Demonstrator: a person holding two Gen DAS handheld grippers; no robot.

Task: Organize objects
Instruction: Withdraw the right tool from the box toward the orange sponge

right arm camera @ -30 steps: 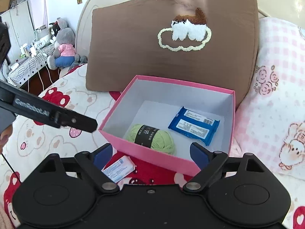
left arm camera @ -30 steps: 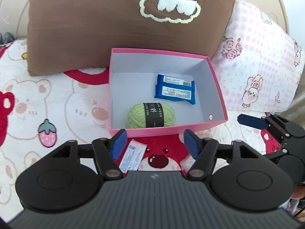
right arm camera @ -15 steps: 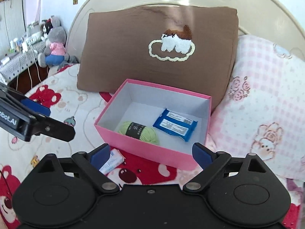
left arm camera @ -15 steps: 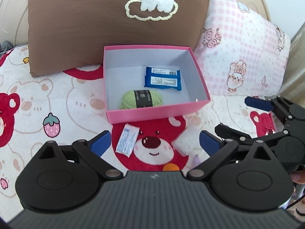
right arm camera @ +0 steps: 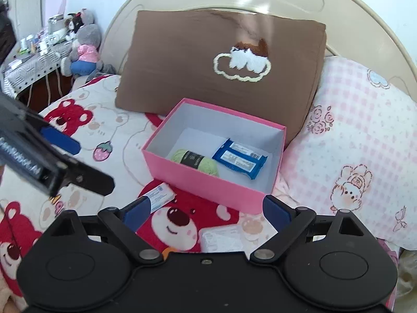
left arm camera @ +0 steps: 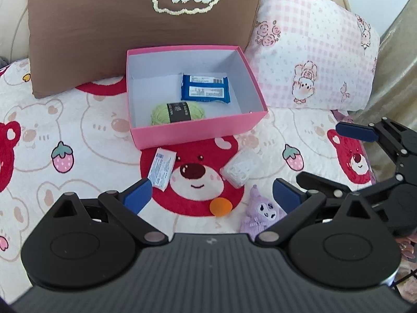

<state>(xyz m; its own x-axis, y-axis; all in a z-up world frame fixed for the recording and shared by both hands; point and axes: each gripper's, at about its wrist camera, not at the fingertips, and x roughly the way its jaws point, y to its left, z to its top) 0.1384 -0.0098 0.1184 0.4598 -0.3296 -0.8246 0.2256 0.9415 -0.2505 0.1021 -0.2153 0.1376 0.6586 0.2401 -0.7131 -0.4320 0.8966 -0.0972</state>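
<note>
A pink box point(left arm camera: 198, 130) point(right arm camera: 198, 182) lies on the bed and holds a green yarn ball point(left arm camera: 178, 110) point(right arm camera: 196, 161) and a blue snack packet point(left arm camera: 205, 88) point(right arm camera: 239, 159). In front of it lie a white-blue sachet point(left arm camera: 161, 168) point(right arm camera: 159, 197), a clear white packet point(left arm camera: 241, 167) point(right arm camera: 221, 238), an orange disc point(left arm camera: 221, 206) and a small purple plush point(left arm camera: 262, 215). My left gripper point(left arm camera: 210, 195) is open and empty above these loose items. My right gripper point(right arm camera: 206, 210) is open and empty, to the right of the left one; it also shows in the left wrist view point(left arm camera: 365, 151).
A brown pillow point(left arm camera: 130, 26) point(right arm camera: 221, 62) stands behind the box and a pink checked pillow point(left arm camera: 312, 60) point(right arm camera: 359, 140) lies to its right. The bear-print blanket point(left arm camera: 65, 130) covers the bed. A plush toy point(right arm camera: 83, 44) and a cluttered side table are at far left.
Both grippers have pulled back from the box and stayed open. The loose packet, orange disc and purple plush have come into the left wrist view.
</note>
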